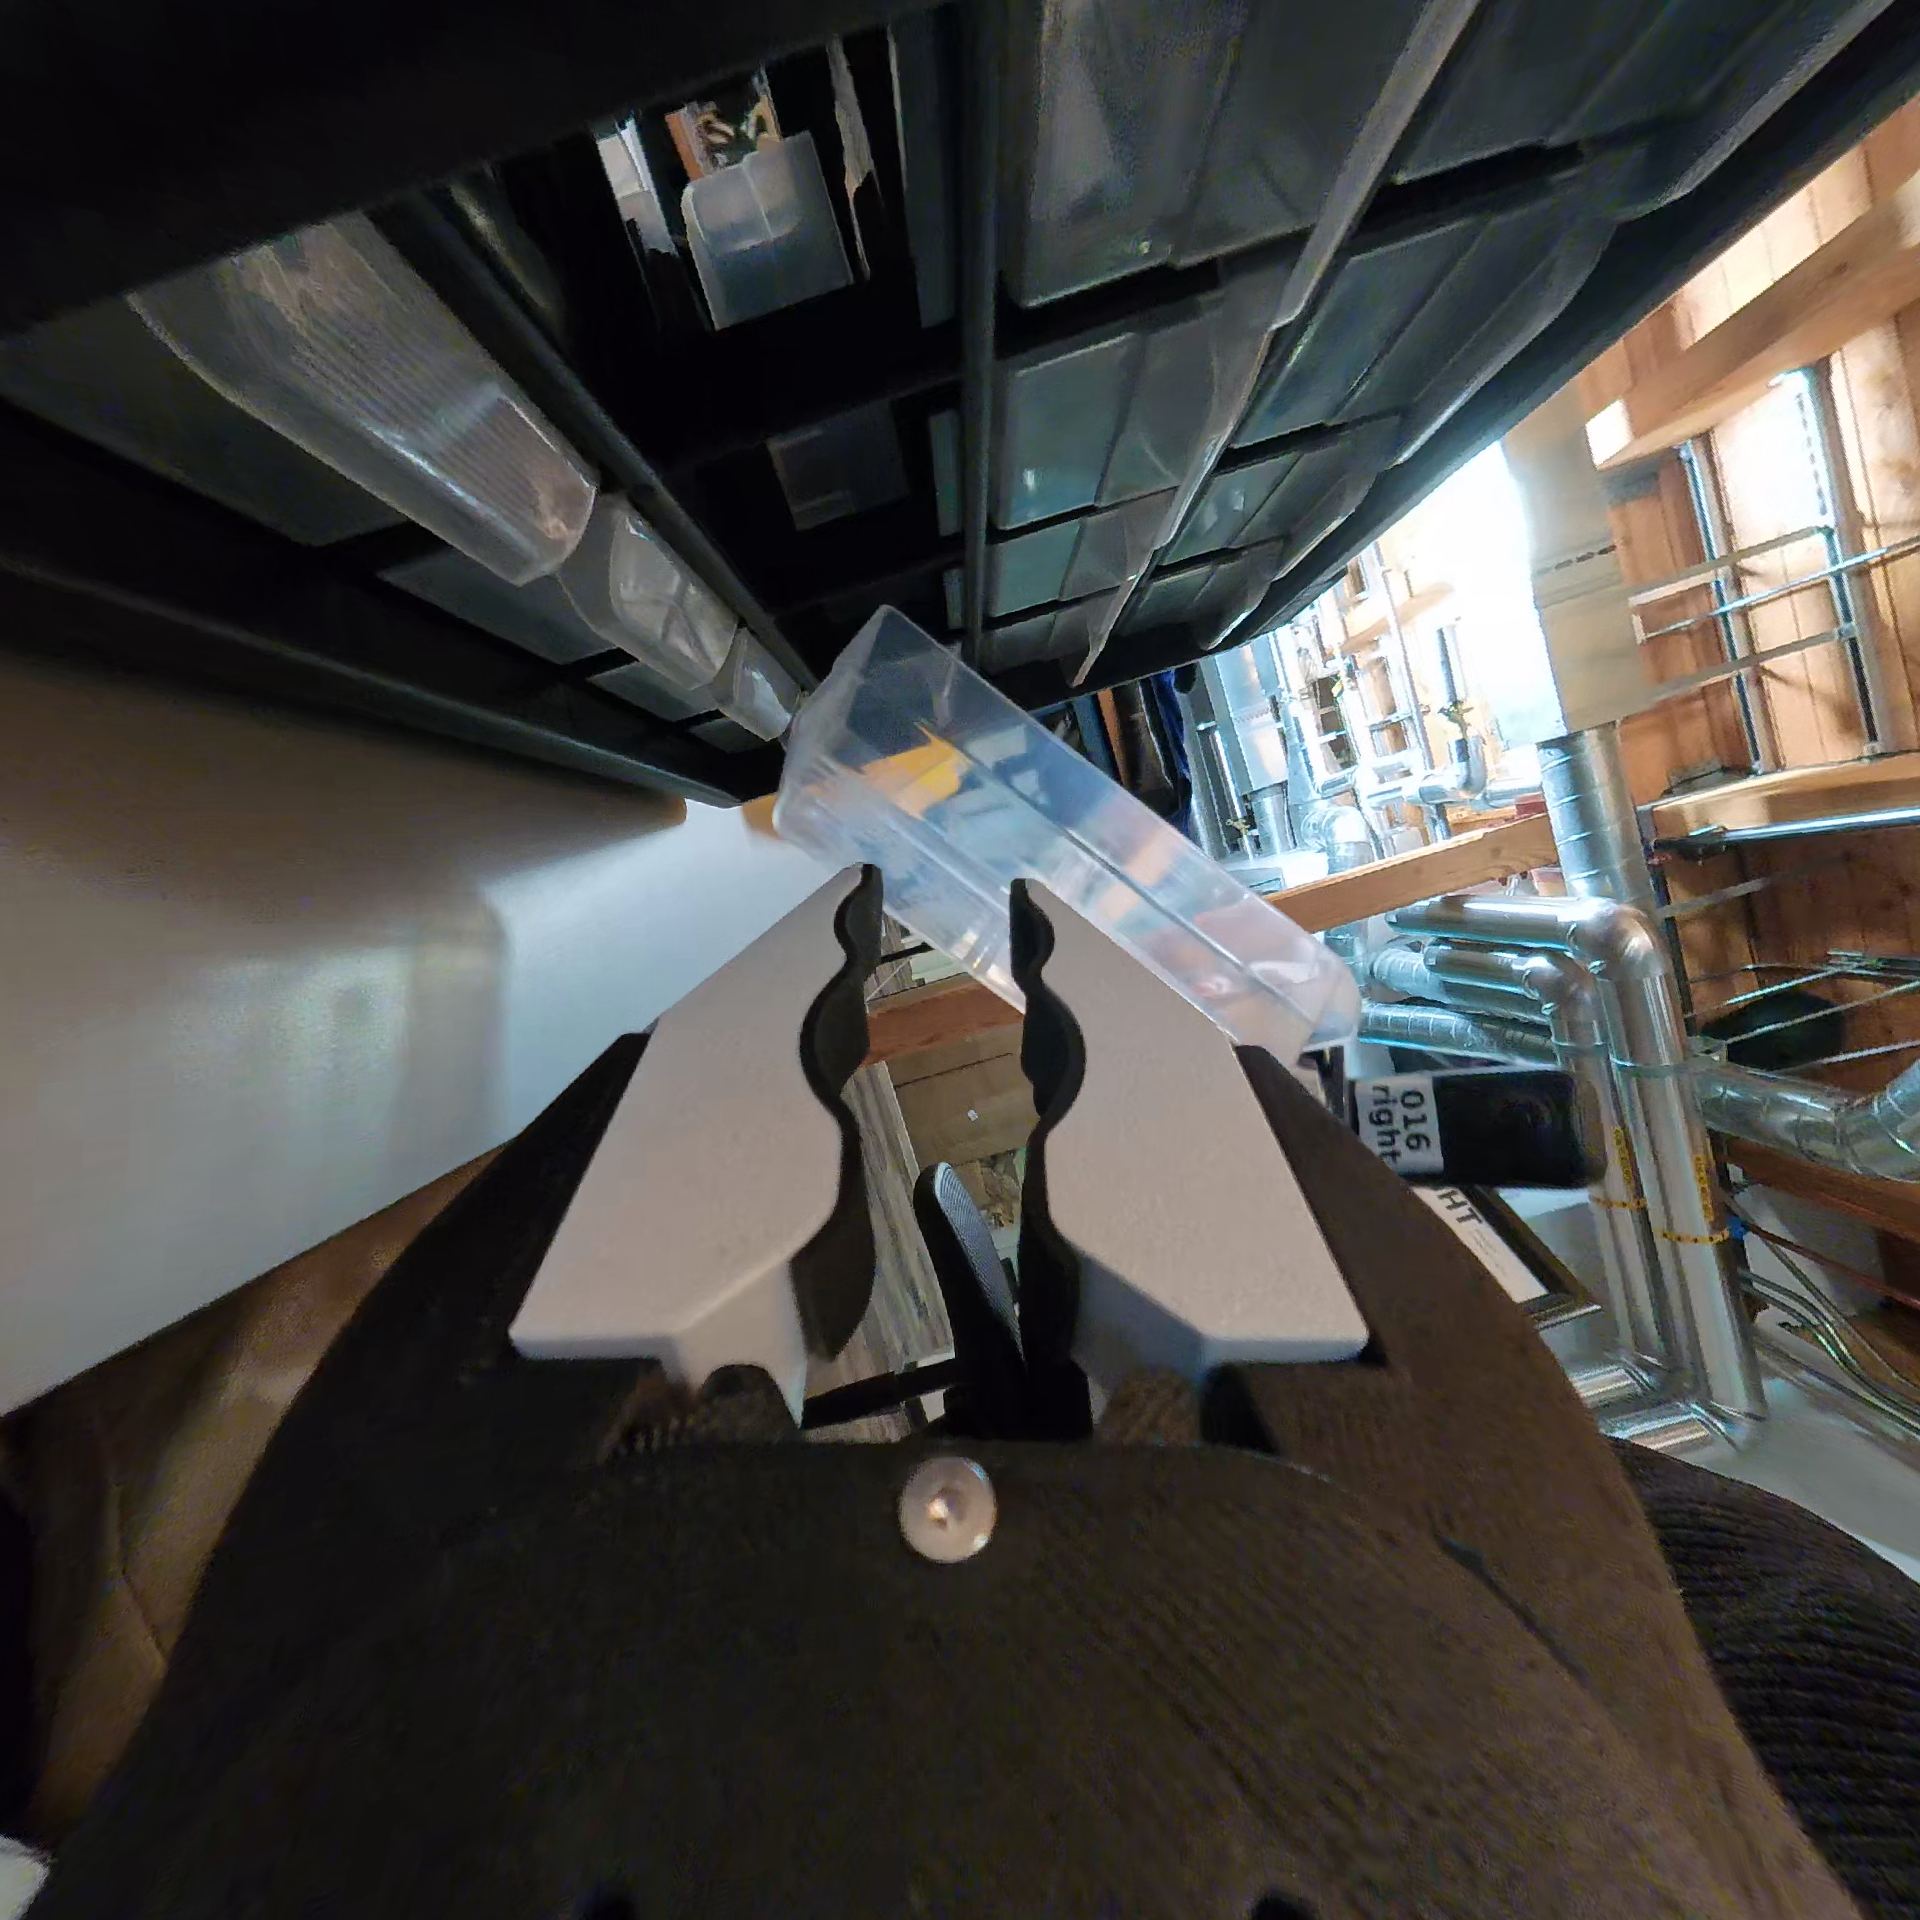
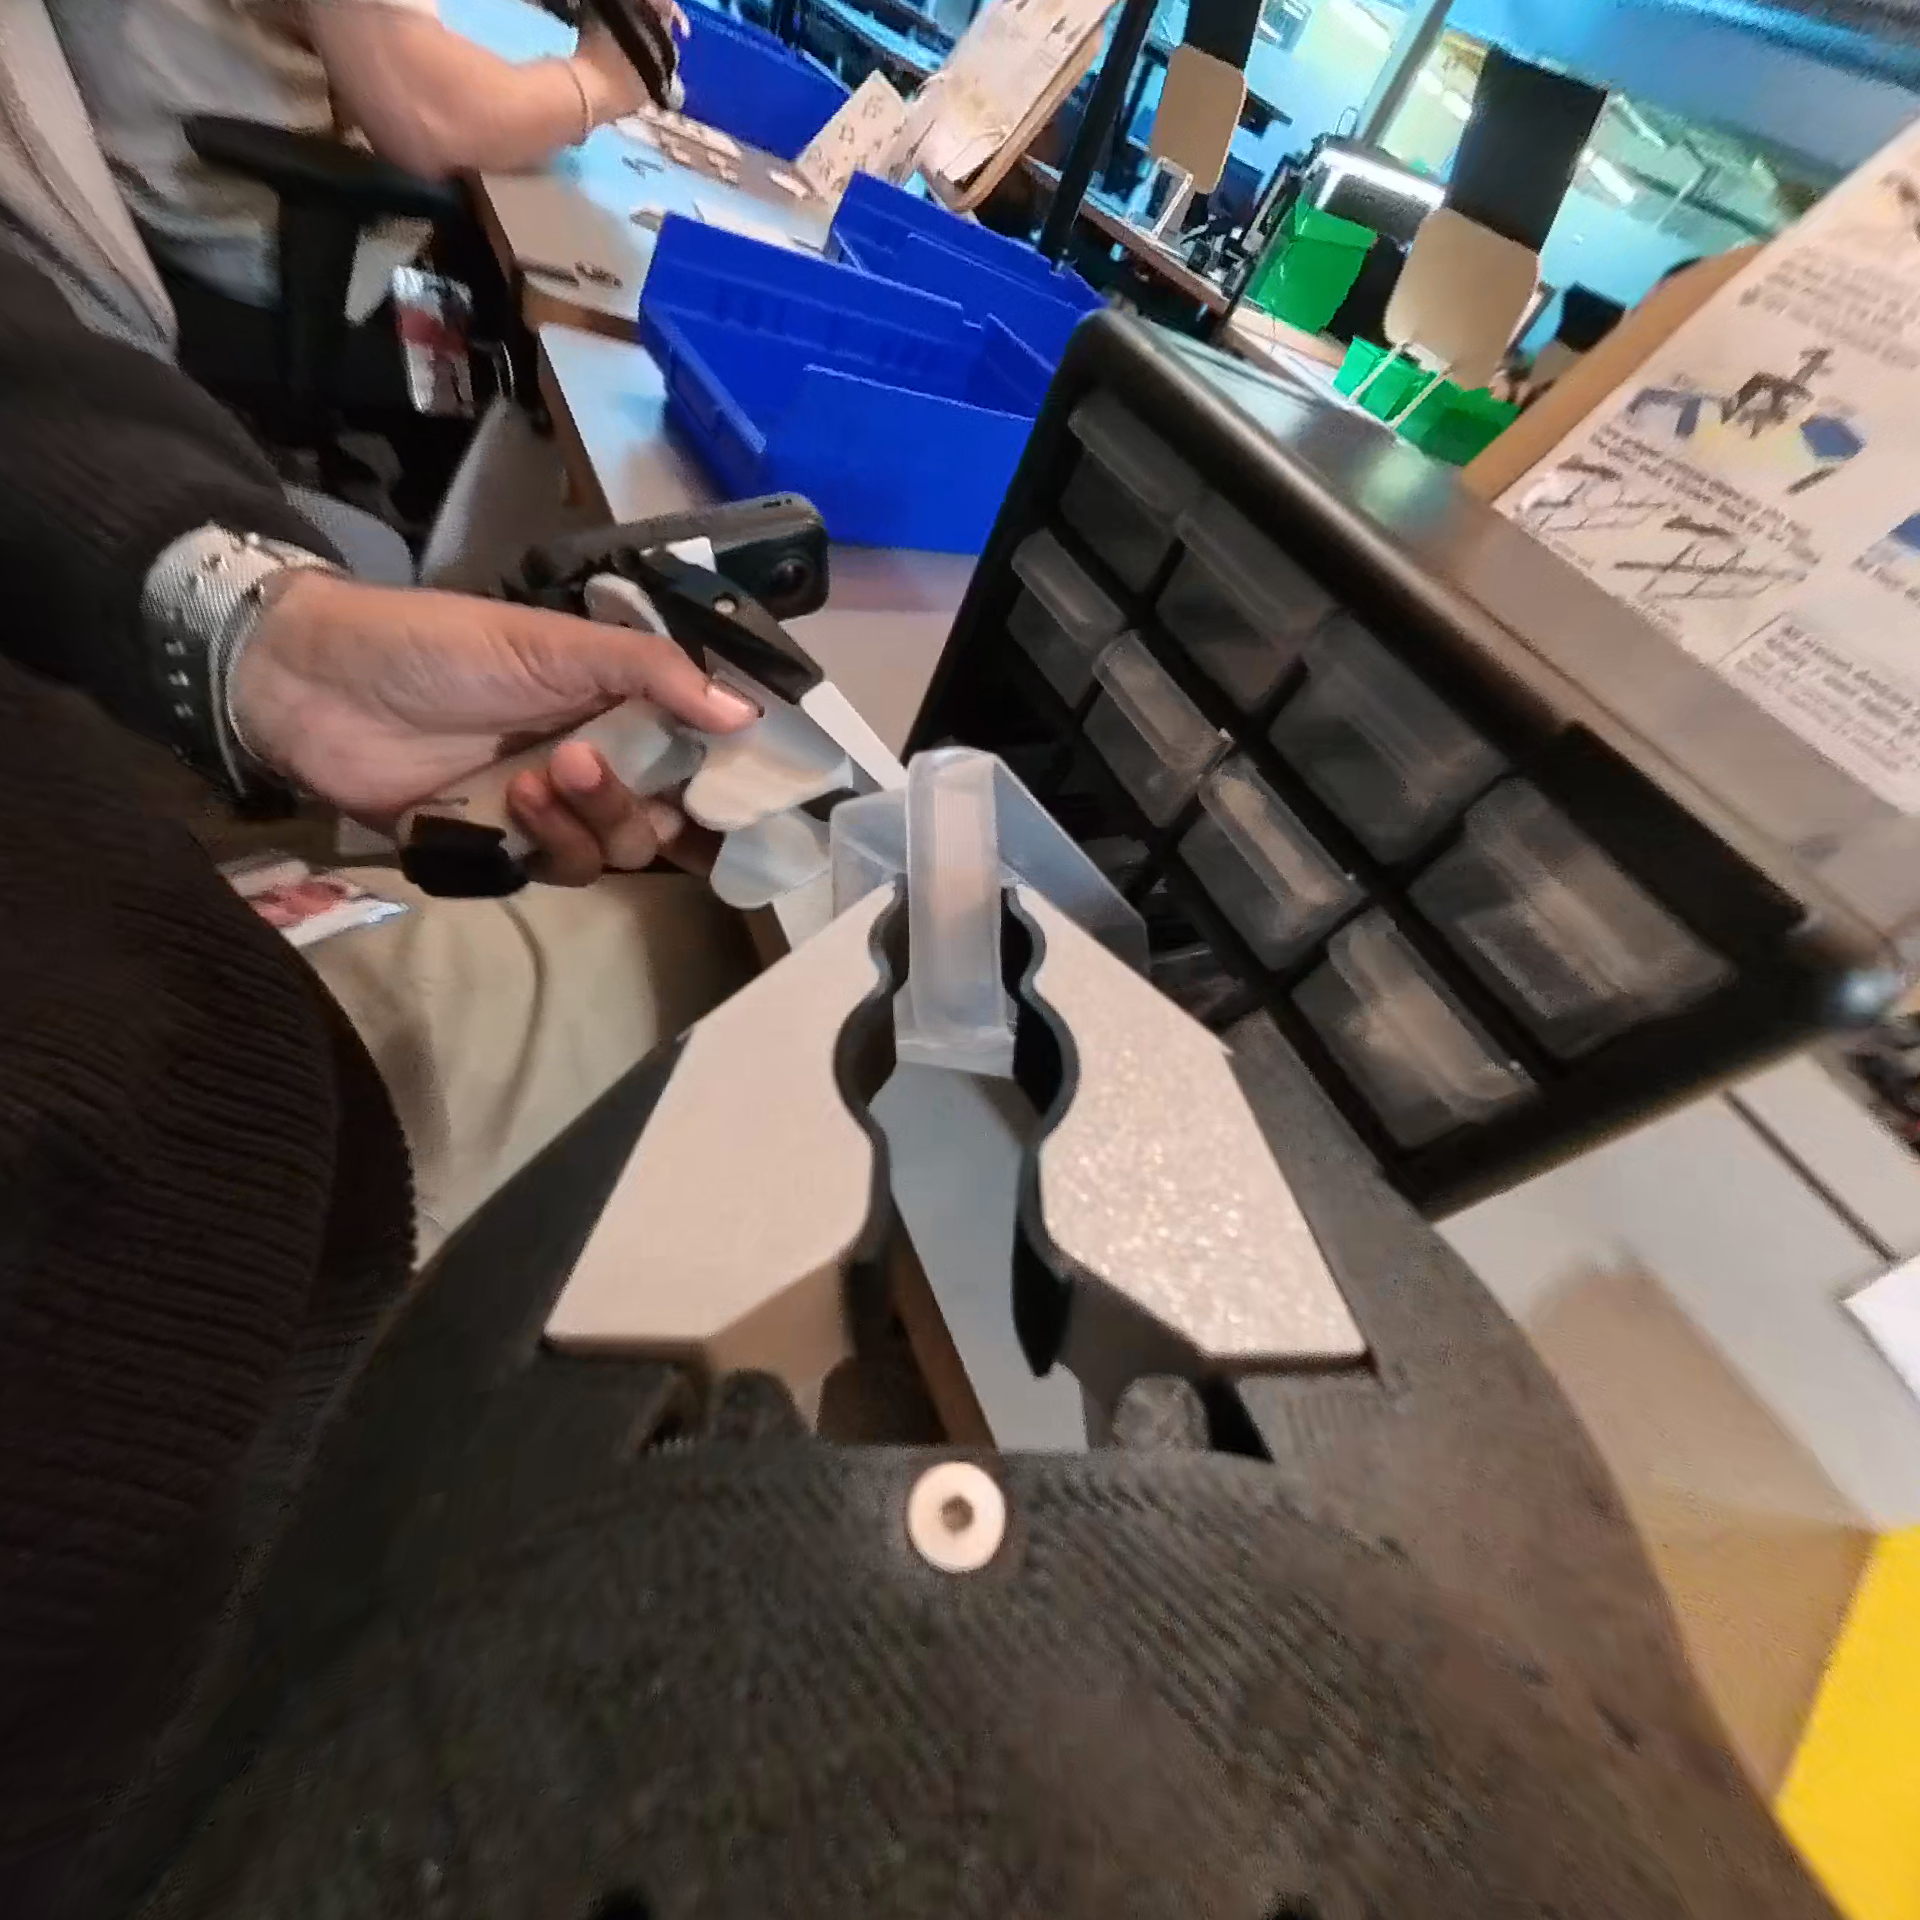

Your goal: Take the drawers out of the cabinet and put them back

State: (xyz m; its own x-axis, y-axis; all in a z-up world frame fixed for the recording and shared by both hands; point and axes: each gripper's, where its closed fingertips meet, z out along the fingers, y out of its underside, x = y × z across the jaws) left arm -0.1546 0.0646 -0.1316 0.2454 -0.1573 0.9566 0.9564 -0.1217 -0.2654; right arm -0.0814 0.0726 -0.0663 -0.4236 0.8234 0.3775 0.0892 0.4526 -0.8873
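Drawers filled most of the black cabinet (image 2: 1455, 582), which stood tilted on the pale table (image 2: 904, 603) at the right of the right wrist view; ten closed clear drawers could be counted on its visible face, in three columns, and the bays nearest the grippers looked dark and empty. One clear drawer (image 2: 961, 883) was out of the cabinet, held in the air just in front of its near lower corner. The right gripper (image 2: 956, 914) had its two grey fingers (image 2: 1132, 1122) pressed against the drawer's handle tab, one on each side, so it was gripping the drawer. The left gripper (image 2: 805, 821), held in a person's hand (image 2: 447, 707) with a watch on the wrist, sat just left of the drawer with its tips at the drawer's wall; in that view I could not tell if they pinched it.

From the left wrist view, the same drawer (image 1: 1039, 831) lay slantwise just beyond the left gripper's (image 1: 940, 894) tips, and its lower edge sat between the two black-lined pads (image 1: 847, 966). The gap between them was narrow, yet contact on both sides was not clear, so its grip could not be told. The cabinet (image 1: 935, 312) loomed above.

Far left on the table stood two blue bins (image 2: 831, 395). A second person's arm (image 2: 468, 94) reached over the far table.
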